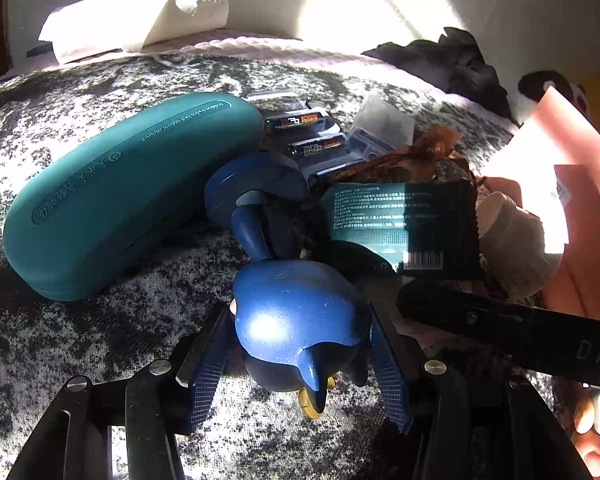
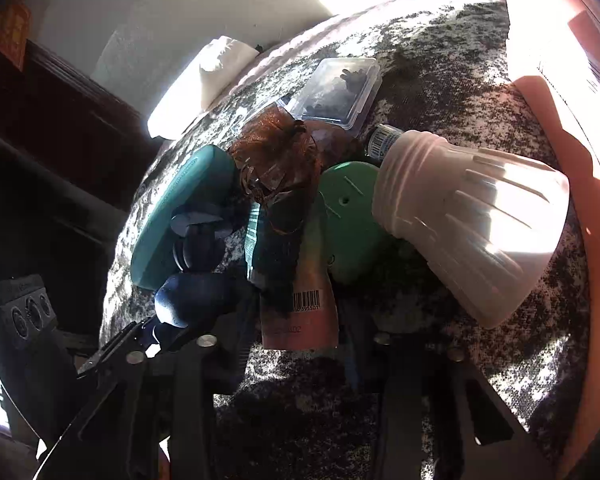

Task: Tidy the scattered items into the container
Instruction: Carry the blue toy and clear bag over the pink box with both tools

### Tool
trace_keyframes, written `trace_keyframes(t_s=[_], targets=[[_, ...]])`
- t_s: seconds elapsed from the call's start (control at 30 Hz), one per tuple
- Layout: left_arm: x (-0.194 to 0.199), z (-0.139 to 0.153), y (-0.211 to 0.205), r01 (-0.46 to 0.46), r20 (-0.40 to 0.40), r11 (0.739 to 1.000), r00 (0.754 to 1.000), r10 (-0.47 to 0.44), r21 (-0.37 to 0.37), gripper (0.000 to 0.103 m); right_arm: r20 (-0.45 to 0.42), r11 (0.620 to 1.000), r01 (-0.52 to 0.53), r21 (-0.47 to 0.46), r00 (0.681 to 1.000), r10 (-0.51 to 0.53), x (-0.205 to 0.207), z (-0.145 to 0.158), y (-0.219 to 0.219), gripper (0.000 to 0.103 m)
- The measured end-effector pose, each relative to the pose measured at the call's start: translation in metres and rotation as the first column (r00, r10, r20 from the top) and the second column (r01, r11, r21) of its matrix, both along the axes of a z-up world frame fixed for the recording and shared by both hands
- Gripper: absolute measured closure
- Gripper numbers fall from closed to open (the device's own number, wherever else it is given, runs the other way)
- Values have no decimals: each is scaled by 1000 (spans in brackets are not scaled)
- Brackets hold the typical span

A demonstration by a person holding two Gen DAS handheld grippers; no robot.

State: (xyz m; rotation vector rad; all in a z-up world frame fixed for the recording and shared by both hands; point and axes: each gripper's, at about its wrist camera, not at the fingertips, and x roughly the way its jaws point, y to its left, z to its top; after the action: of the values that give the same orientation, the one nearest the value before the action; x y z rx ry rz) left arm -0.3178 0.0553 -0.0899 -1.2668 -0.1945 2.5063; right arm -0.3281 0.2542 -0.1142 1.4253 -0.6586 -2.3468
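Your left gripper (image 1: 300, 360) clamps the blue toy figure (image 1: 296, 316) at lower centre of the frame, beside the teal case (image 1: 128, 192), while your right gripper (image 2: 296, 344), low in its frame, stands spread around the pink sachet (image 2: 304, 304).

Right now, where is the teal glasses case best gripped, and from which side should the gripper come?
Across the narrow width of the teal glasses case, near its middle, coming from above. It lies flat and long; its far end crowds the batteries, while both long sides look free there.
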Motion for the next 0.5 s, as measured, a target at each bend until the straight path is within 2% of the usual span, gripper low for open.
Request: trace_keyframes(t_s=[0.07,0.23,0.5], targets=[[3,2,-3,-12,5,1000,1000,12,-3,46,-1,1000,-12,-5,1000,12,4,4,-1,79],[17,8,-11,-38,19,999,999,38,12,46,-30,999,-9,34,999,10,28,26,0,80],[51,39,-14,-42,-22,999,999,41,-19,46,-114,999,13,46,993,-8,75,72,1,82]])
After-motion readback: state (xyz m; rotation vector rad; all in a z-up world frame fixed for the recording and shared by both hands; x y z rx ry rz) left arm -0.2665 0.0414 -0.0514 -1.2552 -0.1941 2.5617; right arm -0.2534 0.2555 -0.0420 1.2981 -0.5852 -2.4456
